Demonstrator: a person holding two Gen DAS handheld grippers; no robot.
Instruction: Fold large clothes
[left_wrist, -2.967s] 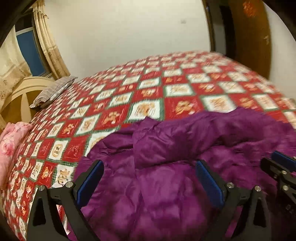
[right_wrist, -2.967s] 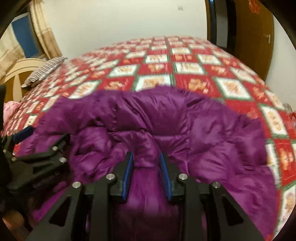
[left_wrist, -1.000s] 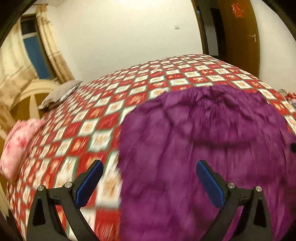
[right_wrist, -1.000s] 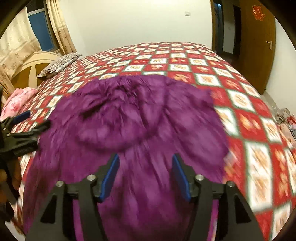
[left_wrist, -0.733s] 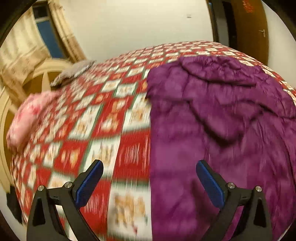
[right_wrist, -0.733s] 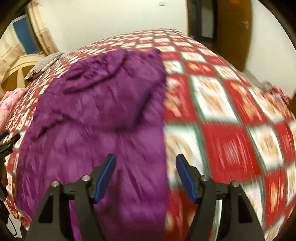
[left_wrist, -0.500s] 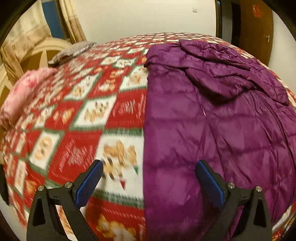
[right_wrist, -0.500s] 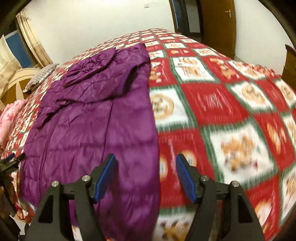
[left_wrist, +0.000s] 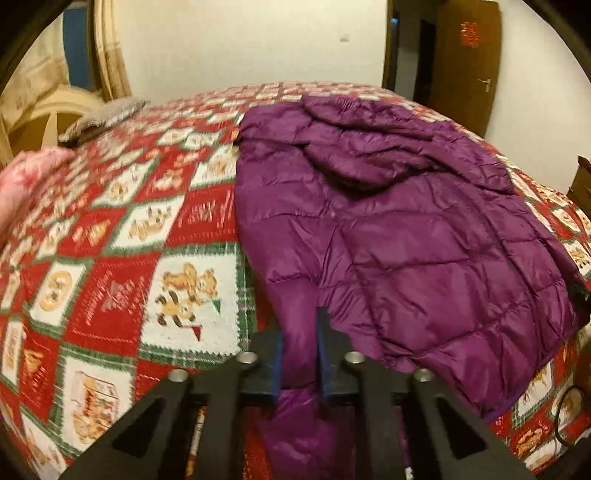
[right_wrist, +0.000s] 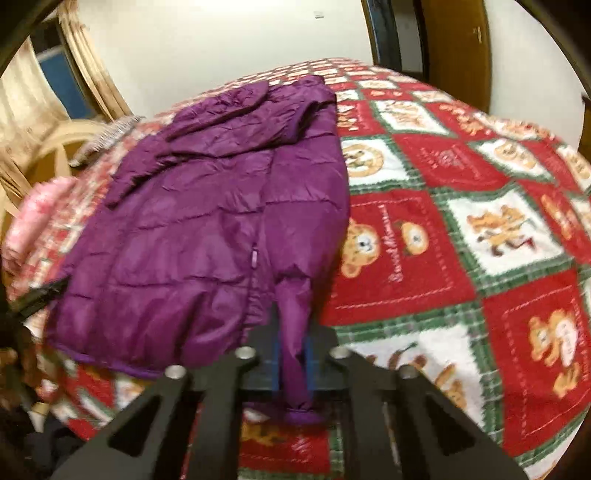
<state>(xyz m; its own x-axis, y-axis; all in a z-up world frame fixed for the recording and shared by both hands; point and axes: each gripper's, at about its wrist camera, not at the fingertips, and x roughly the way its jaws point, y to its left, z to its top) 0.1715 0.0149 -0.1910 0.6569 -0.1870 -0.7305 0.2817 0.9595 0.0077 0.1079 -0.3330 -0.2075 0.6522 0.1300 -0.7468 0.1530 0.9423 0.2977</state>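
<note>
A purple quilted jacket (left_wrist: 406, 240) lies spread on the bed, hood at the far end. In the right wrist view the jacket (right_wrist: 192, 229) fills the left half. My left gripper (left_wrist: 300, 328) is at the near edge, its jaws closing with the jacket's left sleeve (left_wrist: 299, 413) pinched between the blue pads. My right gripper (right_wrist: 291, 334) has its jaws closing too. They press on the right sleeve (right_wrist: 295, 295), whose cuff (right_wrist: 303, 410) hangs below the fingers. The left gripper (right_wrist: 40, 291) shows dark at the far left edge of the right wrist view.
The bed wears a red, white and green bear-pattern quilt (left_wrist: 129, 221). A pink bundle (left_wrist: 29, 173) and a striped pillow (left_wrist: 103, 118) lie by the cream headboard (left_wrist: 48, 114). A wooden door (left_wrist: 465, 66) stands behind the bed.
Both grippers moved from over the jacket's body out to its sides and down to the near edge. Their jaws, wide open before, have closed on the two sleeves.
</note>
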